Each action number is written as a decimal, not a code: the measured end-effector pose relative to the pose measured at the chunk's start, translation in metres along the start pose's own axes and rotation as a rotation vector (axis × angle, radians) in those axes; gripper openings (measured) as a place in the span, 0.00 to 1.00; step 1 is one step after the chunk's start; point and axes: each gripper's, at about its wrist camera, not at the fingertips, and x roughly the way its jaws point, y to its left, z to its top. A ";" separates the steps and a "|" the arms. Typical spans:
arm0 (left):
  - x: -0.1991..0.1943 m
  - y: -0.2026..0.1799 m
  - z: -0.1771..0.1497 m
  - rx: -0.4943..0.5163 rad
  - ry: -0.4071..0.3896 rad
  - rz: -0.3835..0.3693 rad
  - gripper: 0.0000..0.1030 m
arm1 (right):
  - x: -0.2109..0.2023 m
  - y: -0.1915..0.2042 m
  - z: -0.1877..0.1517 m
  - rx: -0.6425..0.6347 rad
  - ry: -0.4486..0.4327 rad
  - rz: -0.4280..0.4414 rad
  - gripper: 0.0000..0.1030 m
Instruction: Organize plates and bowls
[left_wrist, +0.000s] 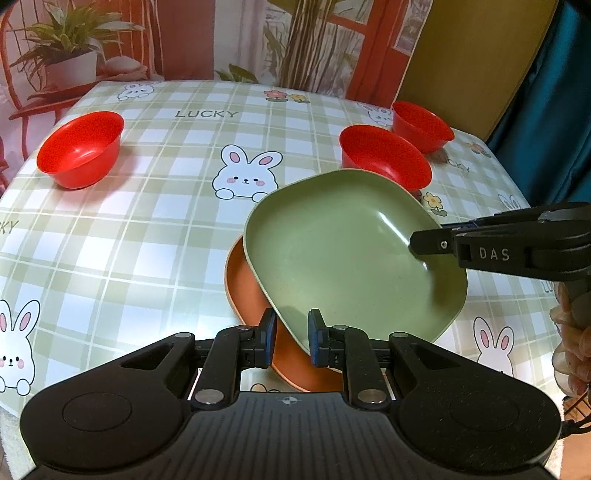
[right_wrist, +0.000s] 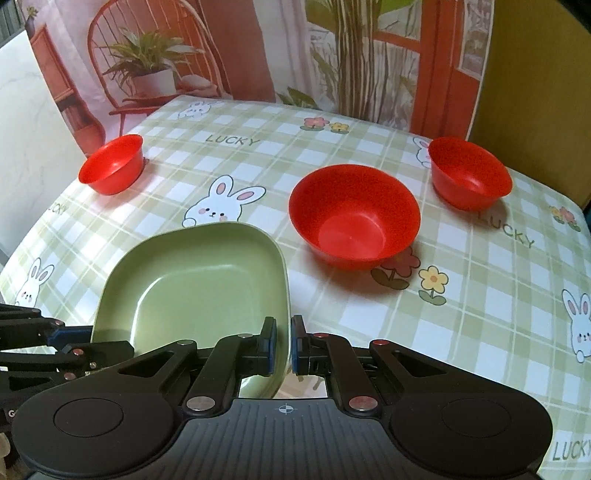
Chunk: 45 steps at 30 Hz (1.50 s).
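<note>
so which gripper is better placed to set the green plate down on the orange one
Right. The right gripper already has its jaws closed on the green plate's rim. The plate sits tilted over the orange plate. The left gripper is open at the near edges of both, holding nothing.

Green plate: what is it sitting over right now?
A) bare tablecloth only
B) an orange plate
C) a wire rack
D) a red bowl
B: the left wrist view shows the green plate tilted over an orange plate, its rim between the right claw fingers.
</note>
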 end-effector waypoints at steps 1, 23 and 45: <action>0.000 0.000 0.000 0.000 -0.001 0.004 0.19 | 0.001 0.001 -0.001 -0.001 0.002 0.001 0.07; -0.005 -0.005 -0.005 0.036 -0.023 0.068 0.19 | 0.015 0.010 -0.006 -0.015 0.015 -0.007 0.09; 0.002 0.007 -0.006 -0.036 0.006 0.089 0.38 | 0.018 0.013 -0.008 -0.040 0.028 -0.023 0.11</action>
